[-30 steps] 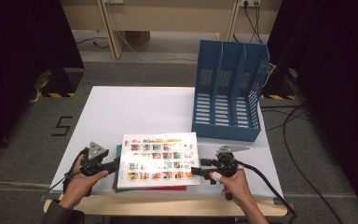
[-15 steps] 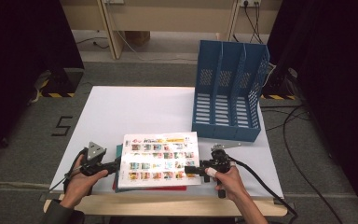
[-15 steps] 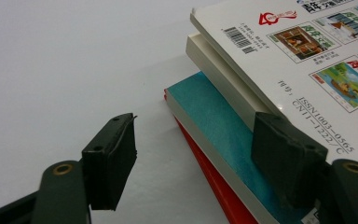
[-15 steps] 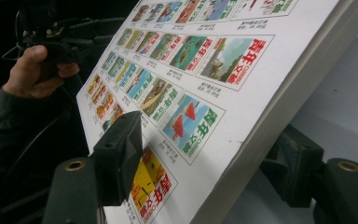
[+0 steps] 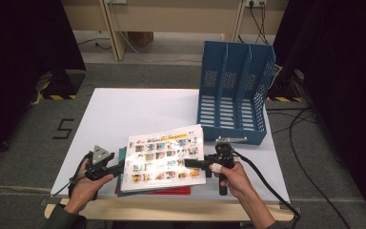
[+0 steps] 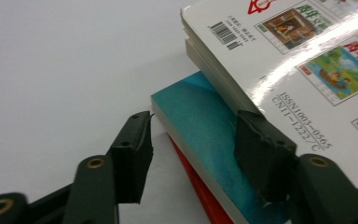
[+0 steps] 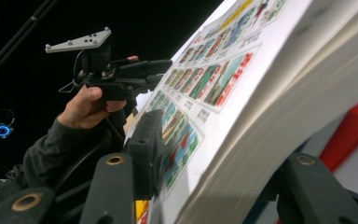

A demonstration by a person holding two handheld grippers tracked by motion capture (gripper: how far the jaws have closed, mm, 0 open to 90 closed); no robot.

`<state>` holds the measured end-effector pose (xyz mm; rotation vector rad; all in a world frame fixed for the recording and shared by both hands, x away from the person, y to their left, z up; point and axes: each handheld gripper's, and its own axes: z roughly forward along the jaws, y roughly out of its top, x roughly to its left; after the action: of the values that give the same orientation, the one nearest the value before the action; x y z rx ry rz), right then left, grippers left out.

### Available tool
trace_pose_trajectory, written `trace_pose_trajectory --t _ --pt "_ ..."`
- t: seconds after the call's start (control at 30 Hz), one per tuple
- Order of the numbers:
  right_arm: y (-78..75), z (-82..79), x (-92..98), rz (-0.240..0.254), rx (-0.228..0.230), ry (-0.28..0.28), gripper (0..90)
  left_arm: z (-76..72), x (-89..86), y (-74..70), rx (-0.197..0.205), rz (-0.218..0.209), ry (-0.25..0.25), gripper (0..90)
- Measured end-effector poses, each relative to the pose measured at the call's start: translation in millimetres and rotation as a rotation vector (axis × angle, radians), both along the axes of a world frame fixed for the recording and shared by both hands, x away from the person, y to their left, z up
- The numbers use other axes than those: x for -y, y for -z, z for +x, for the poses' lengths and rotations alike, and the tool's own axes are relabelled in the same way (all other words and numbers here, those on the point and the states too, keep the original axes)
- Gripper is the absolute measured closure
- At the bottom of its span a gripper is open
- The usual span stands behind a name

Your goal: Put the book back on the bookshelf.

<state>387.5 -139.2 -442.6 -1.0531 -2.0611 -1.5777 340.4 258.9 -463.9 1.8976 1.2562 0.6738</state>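
Lower centre of the high view: the right gripper [image 5: 194, 162], jaws just closing, clamps the picture-covered magazine [image 5: 166, 157]; the left gripper [image 5: 116, 168], jaws narrow, straddles the teal book [image 6: 200, 126].

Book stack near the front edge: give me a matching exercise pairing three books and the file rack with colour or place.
Things:
1. Top book
2. Middle book
3. Bottom book
4. File rack

Descriptions:
A. Blue, upright at the table's far right
B. Red cover, under the others
C. White cover with rows of small pictures, right edge raised
D. Teal cover

Pairs: 1-C, 2-D, 3-B, 4-A
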Motion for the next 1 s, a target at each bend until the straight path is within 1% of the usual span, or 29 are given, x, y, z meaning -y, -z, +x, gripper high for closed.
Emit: trace_pose_trajectory --t 0.03,0.07,0.1,0.13,0.17,0.23,0.27,0.3,0.33,0.37,0.4,0.43,0.47,0.5,0.53,0.57,0.6,0.63,0.67,0.7,0.73,0.77,0.8,0.83,0.87,0.9,0.93,0.97,1.0 --pt "-1.2 1.9 0.1 0.002 -0.005 -0.001 58.3 1.6 -2.5 1.0 -0.004 -0.018 0.001 39.2" --pt "-2.0 3.2 0.4 0.002 -0.016 0.002 59.4 1.6 -2.5 1.0 -0.004 -0.018 0.001 37.9" --pt "-3.6 4.1 0.0 0.000 -0.017 0.002 60.1 2.4 -3.7 1.5 -0.009 -0.028 0.002 37.0" --pt "-5.2 5.0 -0.1 -0.005 -0.008 0.000 60.7 2.4 -3.7 1.5 -0.009 -0.028 0.002 36.5" --pt "-9.3 6.1 -0.8 -0.014 0.005 -0.006 61.1 3.4 -4.5 2.0 -0.003 -0.026 -0.001 34.7" --pt "-17.9 7.9 -1.6 -0.030 0.020 -0.011 62.5 3.7 -5.0 2.2 -0.004 -0.027 -0.004 30.0" --pt "-17.9 7.9 -1.6 -0.030 0.020 -0.011 62.5 4.2 -5.5 2.8 -0.002 -0.032 -0.005 30.0" --pt "-21.3 8.8 -1.8 -0.029 0.022 -0.013 63.5 4.7 -6.3 3.3 -0.006 -0.042 -0.003 28.1" --pt "-25.5 10.7 -1.6 -0.033 0.034 -0.015 64.1 5.3 -7.5 4.0 -0.008 -0.052 0.002 26.3" --pt "-30.8 12.4 -1.3 -0.038 0.042 -0.017 64.6 6.2 -9.1 4.8 -0.014 -0.068 0.009 22.7" --pt "-37.0 15.5 -0.5 -0.041 0.053 -0.019 65.5 6.7 -10.6 5.0 -0.018 -0.083 0.013 16.6" --pt "-45.9 19.3 1.3 -0.044 0.073 -0.011 66.7 7.2 -12.4 4.9 -0.016 -0.097 0.013 15.6" --pt "-51.2 22.7 3.2 -0.034 0.066 -0.003 67.1 8.1 -16.5 3.6 -0.008 -0.114 -0.001 15.1" --pt "-54.3 24.0 4.2 -0.033 0.069 0.009 67.3 9.7 -24.5 2.0 0.005 -0.141 -0.033 14.8" --pt "-58.3 26.2 5.5 -0.043 0.076 0.016 67.5 9.7 -24.5 2.0 0.005 -0.141 -0.033 14.8" --pt "-62.4 28.6 7.5 -0.044 0.077 0.031 67.6 12.9 -36.8 3.2 0.017 -0.176 -0.082 14.8" --pt "-62.4 28.6 7.5 -0.044 0.077 0.031 67.6 12.9 -36.8 3.2 0.017 -0.176 -0.082 14.8" --pt "-70.2 30.7 10.7 -0.049 0.094 0.032 68.4 16.3 -47.7 6.8 0.011 -0.182 -0.115 14.7" --pt "-70.2 30.7 10.7 -0.049 0.094 0.032 68.4 16.3 -47.7 6.8 0.011 -0.182 -0.115 14.7" --pt "-78.8 29.8 12.4 -0.046 0.105 0.042 69.1 18.4 -52.6 9.6 0.005 -0.183 -0.135 14.7" --pt "-82.7 29.6 13.4 -0.047 0.112 0.044 69.4 23.1 -59.5 16.6 -0.016 -0.176 -0.156 14.7" --pt "-86.7 29.2 14.2 -0.050 0.124 0.046 69.7 25.2 -61.6 20.4 -0.029 -0.162 -0.161 14.8" --pt "-90.8 29.6 15.6 -0.054 0.130 0.045 70.1 26.8 -62.6 23.4 -0.041 -0.156 -0.164 14.8" --pt "-94.1 29.6 16.7 -0.055 0.134 0.053 70.1 26.8 -62.6 23.4 -0.041 -0.156 -0.164 14.8" --pt "-94.1 29.6 16.7 -0.055 0.134 0.053 70.1 28.1 -63.8 26.5 -0.061 -0.144 -0.169 14.8" --pt "-98.5 29.4 17.9 -0.059 0.145 0.061 70.4 29.4 -63.5 29.4 -0.078 -0.124 -0.168 14.8" --pt "-107.7 27.8 20.3 -0.075 0.160 0.068 70.7 30.7 -60.2 33.4 -0.094 -0.079 -0.139 14.7" --pt "-110.1 26.5 21.1 -0.082 0.162 0.075 70.7 30.7 -60.2 33.4 -0.094 -0.079 -0.139 14.7" --pt "-111.4 24.6 20.8 -0.091 0.167 0.082 70.7 32.2 -54.8 35.9 -0.110 -0.047 -0.116 14.8"
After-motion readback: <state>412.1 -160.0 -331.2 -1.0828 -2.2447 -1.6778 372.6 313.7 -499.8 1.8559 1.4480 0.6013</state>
